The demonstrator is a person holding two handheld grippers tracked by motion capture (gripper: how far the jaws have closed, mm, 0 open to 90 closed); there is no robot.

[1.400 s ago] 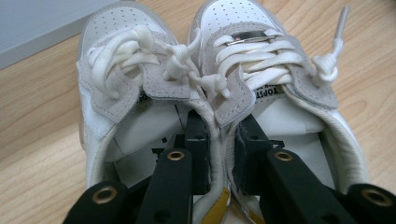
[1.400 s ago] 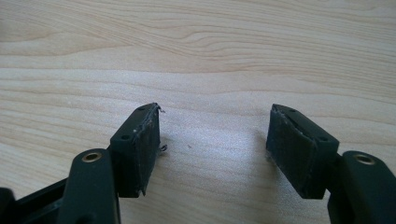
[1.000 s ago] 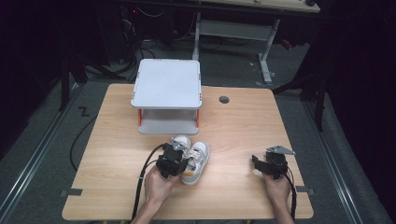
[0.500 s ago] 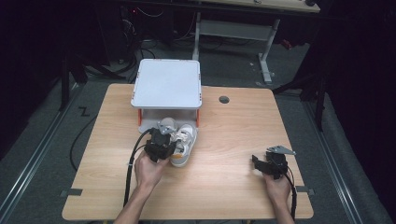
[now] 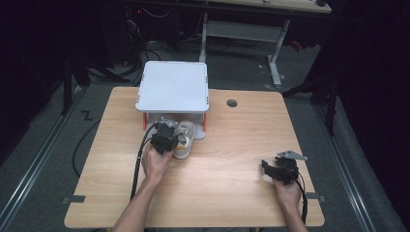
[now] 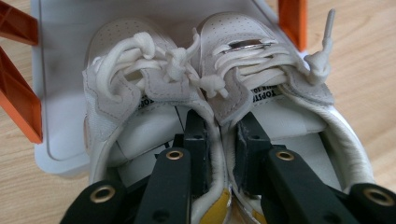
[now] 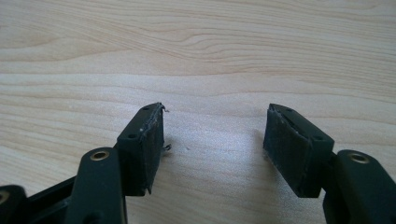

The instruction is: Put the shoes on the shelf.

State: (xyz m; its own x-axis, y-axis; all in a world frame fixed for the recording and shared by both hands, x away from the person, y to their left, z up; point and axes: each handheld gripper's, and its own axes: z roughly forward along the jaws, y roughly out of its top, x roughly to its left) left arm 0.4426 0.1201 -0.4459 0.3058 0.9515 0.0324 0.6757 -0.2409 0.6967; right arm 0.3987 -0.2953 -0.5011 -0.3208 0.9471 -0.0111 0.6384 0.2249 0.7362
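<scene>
Off-white shoes [image 6: 210, 93] with pale knotted laces [image 6: 180, 65], yellow heel patches and black lettering on the tongues, centre frame. White shelf [image 5: 173, 87] on orange legs [image 6: 18, 100] at the edges. Black left gripper [image 6: 219, 140], black right gripper [image 7: 212, 149]. Light wood-grain table [image 7: 196, 42].

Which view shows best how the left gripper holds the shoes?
The left gripper view: the left gripper pinches the inner walls of both shoes together. The high view shows the shoes small, half under the shelf.

Black grippers [image 5: 167, 137], brass screws, trailing cables
</scene>
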